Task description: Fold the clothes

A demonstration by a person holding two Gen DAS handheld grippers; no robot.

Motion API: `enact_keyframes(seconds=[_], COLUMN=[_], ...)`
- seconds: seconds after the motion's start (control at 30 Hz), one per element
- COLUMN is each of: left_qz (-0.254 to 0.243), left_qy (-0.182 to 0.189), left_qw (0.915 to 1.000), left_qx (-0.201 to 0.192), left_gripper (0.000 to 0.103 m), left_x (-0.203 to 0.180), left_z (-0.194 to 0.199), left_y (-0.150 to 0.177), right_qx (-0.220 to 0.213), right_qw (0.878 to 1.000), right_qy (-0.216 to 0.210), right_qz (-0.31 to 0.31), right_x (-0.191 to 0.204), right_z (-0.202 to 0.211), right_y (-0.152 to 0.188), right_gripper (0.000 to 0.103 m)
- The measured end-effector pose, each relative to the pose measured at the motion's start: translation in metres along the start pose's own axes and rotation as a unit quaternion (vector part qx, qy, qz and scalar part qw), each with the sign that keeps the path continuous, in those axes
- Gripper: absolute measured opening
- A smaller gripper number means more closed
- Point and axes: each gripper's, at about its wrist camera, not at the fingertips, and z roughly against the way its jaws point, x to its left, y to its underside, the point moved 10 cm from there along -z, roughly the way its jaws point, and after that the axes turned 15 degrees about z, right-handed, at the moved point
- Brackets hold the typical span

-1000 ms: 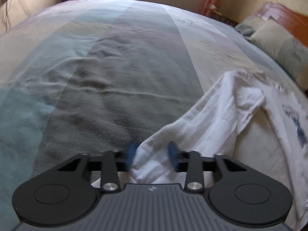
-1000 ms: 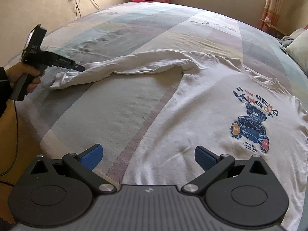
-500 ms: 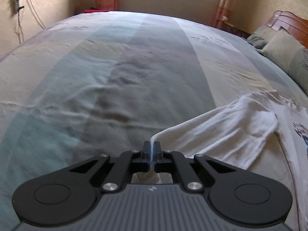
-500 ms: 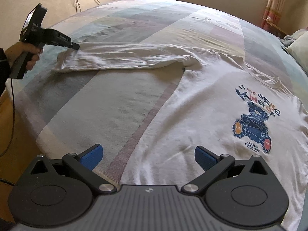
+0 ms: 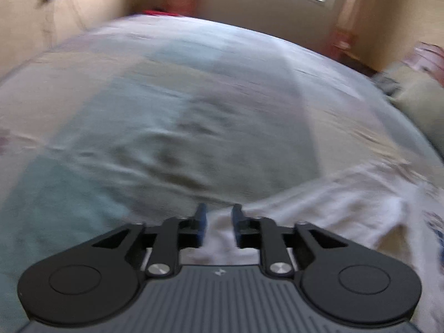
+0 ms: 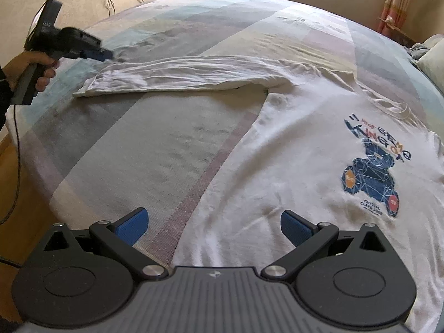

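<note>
A white long-sleeved shirt (image 6: 291,152) with a blue bear print (image 6: 371,177) lies face up on the bed. Its sleeve (image 6: 166,77) stretches flat toward the left edge. My left gripper (image 6: 106,54) sits at the far corner of the cuff. In the blurred left wrist view its jaws (image 5: 217,213) are opening, with the white cuff (image 5: 219,236) lying loose beneath the gap, not pinched. My right gripper (image 6: 213,222) hangs wide open just above the shirt's lower side edge, holding nothing.
The striped bedcover (image 6: 155,152) fills both views. Pillows (image 6: 433,55) lie at the far right. The bed's left edge drops to a wooden floor (image 6: 14,199). A person's hand (image 6: 38,66) holds the left gripper, with a cable (image 6: 16,138) hanging below it.
The left gripper closed on the cuff, drew the sleeve out straight to the left, and now its jaws have parted and the sleeve lies flat. The right gripper has stayed put.
</note>
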Motion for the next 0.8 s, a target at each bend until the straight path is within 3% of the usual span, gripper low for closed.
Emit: enact_keyframes(seconds=[0.07,0.17,0.27,0.33,0.37,0.47,0.57,0.7,0.8], left_qz=[-0.012,-0.015,0.034,0.029,0.029,0.024,0.028,0.081,0.059], left_qy=[0.015,-0.024,-0.042,-0.090,-0.092,-0.082,-0.077,-0.046,-0.001], left_qw=[0.9996,0.9990,0.9985,0.9955,0.9953,0.9962,0.9958,0.9952,0.9982], left_qx=[0.023,0.036,0.011,-0.007,-0.009,-0.018,-0.041,-0.031,-0.009], left_gripper=[0.029,0.031,0.030,0.025,0.026,0.031,0.046,0.046,0.047], left_x=[-0.014,-0.007,0.016,0.034,0.035,0.032,0.032,0.038,0.007], left_z=[-0.012,-0.032,-0.029,-0.022,-0.018,-0.003,0.014,0.021,0.018], left_y=[0.015,0.027,0.017,0.007,0.004,-0.001,-0.001,0.008,0.020], right_qx=[0.002,0.001,0.001,0.001,0.001,0.000,0.001,0.002,0.004], right_qw=[1.000,1.000,1.000,1.000,1.000,1.000,1.000,1.000,1.000], right_qy=[-0.003,-0.001,0.003,0.004,0.004,0.003,-0.004,-0.007,-0.006], right_qz=[0.003,0.006,-0.002,-0.010,-0.014,-0.022,-0.015,-0.011,-0.015], right_x=[0.002,0.002,-0.004,-0.008,-0.010,-0.012,-0.007,-0.003,-0.004], right_z=[-0.002,0.000,0.001,0.000,0.000,-0.002,-0.004,-0.004,-0.006], right_y=[0.000,0.000,0.002,0.003,0.004,0.005,0.005,0.005,0.005], right_gripper=[0.103,0.103,0.103,0.103,0.103,0.103,0.103,0.103,0.103])
